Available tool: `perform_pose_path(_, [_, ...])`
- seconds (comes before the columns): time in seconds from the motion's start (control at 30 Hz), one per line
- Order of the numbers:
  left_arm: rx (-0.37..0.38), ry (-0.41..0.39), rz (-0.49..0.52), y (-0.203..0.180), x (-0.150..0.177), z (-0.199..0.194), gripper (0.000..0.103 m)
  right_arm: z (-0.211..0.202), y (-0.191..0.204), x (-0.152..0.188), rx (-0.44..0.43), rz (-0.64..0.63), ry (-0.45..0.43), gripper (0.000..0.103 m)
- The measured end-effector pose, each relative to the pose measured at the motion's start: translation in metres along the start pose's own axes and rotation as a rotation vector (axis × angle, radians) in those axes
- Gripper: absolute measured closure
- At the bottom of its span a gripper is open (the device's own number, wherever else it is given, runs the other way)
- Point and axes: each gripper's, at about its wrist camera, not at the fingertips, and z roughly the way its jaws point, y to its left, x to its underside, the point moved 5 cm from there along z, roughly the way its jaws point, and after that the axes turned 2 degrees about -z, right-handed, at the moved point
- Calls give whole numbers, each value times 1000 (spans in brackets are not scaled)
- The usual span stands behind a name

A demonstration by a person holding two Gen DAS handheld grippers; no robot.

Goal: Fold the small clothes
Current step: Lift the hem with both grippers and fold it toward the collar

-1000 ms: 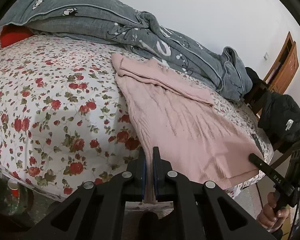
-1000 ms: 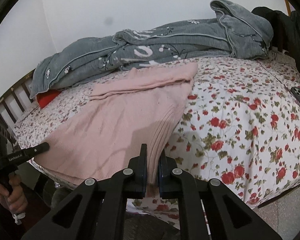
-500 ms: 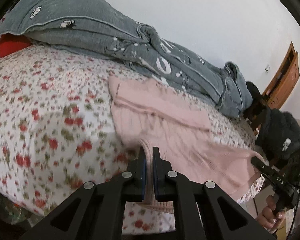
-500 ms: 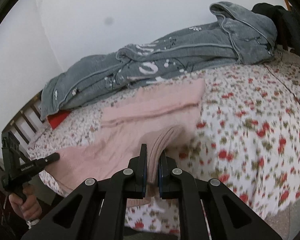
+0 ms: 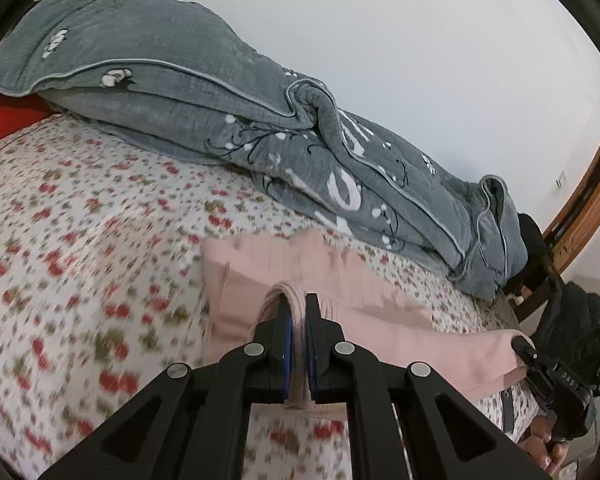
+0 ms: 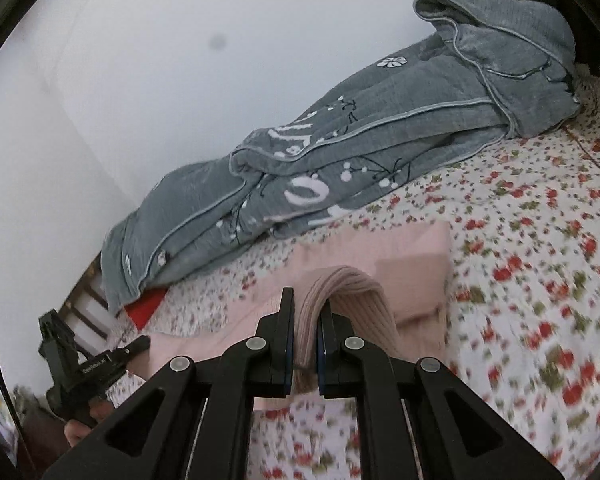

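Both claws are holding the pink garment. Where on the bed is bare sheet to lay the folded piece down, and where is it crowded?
Bare floral sheet lies left of the pink garment, from the grey quilt to the near edge, and again on its right. The back along the wall is crowded: the quilt runs its length, with a red item under its left end.

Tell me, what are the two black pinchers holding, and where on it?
Both hold the pink knitted garment. The left gripper and the right gripper are each shut on a bunched bit of its ribbed near edge, one at each end.
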Motion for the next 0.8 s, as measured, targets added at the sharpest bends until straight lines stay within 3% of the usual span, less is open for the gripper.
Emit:
perform_pose_path(0.3, [-24, 41, -4, -3, -38, 93, 96, 73, -26, -36, 36, -11, 36, 95])
perform_pose_path(0.57, [-48, 113, -28, 14, -48, 173, 96, 151, -68, -49, 61, 29, 103, 93])
perform_pose_path(0.67, [-29, 142, -67, 25, -48, 195, 90, 178, -84, -49, 75, 53, 109, 87])
perform_pose_path(0.8, [-32, 147, -95, 36, -50, 215, 74, 199, -95, -49, 89, 44, 104, 75])
